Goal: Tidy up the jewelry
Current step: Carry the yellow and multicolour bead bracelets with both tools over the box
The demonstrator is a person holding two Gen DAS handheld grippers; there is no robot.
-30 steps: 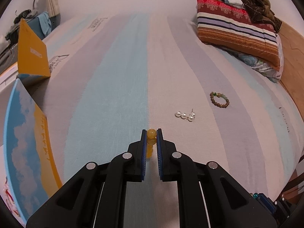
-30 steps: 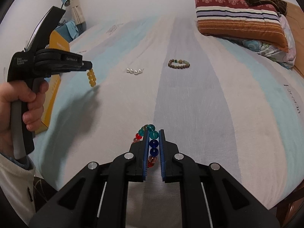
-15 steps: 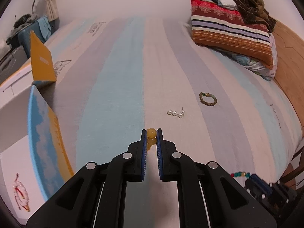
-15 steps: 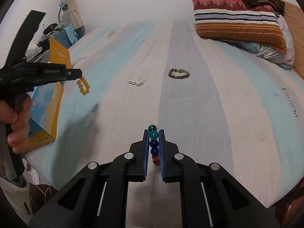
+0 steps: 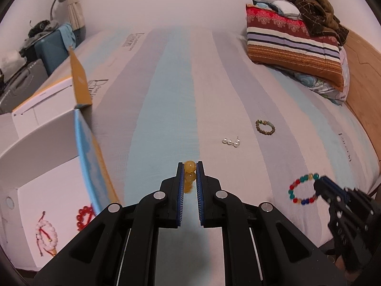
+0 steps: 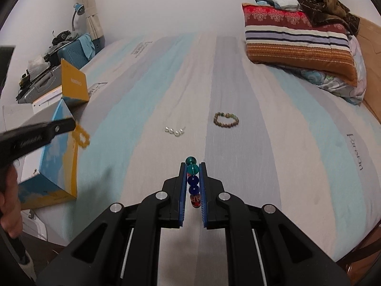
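My left gripper [image 5: 190, 169] is shut on a yellow bead bracelet [image 5: 189, 166] and holds it above the bed, beside the open blue-and-yellow box [image 5: 94, 166]. From the right wrist view the left gripper [image 6: 71, 125] dangles the yellow bracelet [image 6: 82, 135] by the box [image 6: 59, 152]. My right gripper [image 6: 192, 166] is shut on a multicolour bead bracelet [image 6: 193, 181], which also shows in the left wrist view [image 5: 302, 188]. A pearl piece [image 5: 230, 141] and a brown-green bracelet [image 5: 264, 126] lie on the striped bed. A red bracelet [image 5: 83, 217] and a pink one [image 5: 46, 234] lie in the box.
A striped pillow [image 5: 293, 45] with a brown cloth on top lies at the far right by the wooden bed frame [image 5: 362, 78]. A blue suitcase [image 5: 51, 52] and clutter stand past the bed's left edge. The box's yellow flap [image 5: 79, 83] stands upright.
Both grippers have pulled back and risen with their bracelets. The left gripper has moved left toward the box, so more of the box's inside shows. The right gripper now shows at the left view's lower right.
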